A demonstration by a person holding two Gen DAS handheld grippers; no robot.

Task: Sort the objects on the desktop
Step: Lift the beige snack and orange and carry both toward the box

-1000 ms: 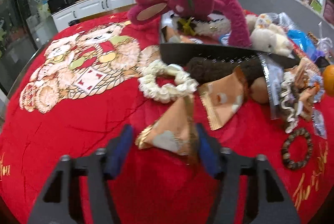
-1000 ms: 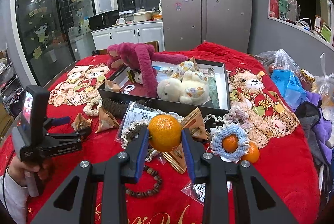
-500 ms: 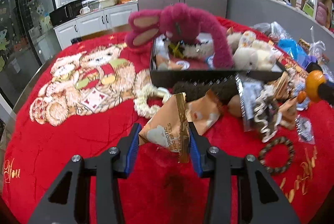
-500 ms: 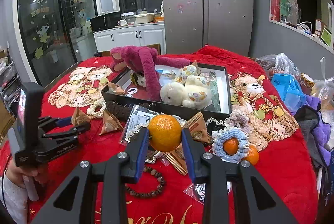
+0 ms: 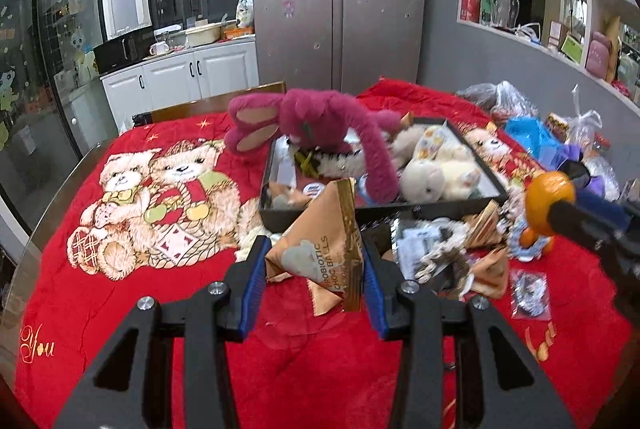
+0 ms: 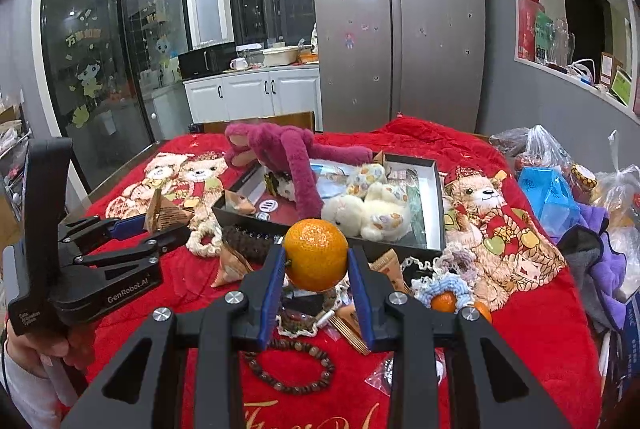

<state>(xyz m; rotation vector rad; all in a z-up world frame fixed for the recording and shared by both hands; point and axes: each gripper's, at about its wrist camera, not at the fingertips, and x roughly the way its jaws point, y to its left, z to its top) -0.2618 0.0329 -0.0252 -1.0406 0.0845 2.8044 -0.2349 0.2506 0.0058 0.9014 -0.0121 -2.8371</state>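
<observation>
The left gripper [image 5: 314,265] was angled downward, clamped on the snack packet [image 5: 320,249], at 6 o'clock from the box [image 5: 384,207]. The right gripper [image 6: 316,269] was clenched on the orange [image 6: 316,255]. Since the earlier frame, the packet was raised off the red cloth [image 5: 120,289].

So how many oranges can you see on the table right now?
3: one orange held in the right gripper, and two smaller ones tucked by the crocheted ring on the red cloth. The clutter may hide more.
</observation>
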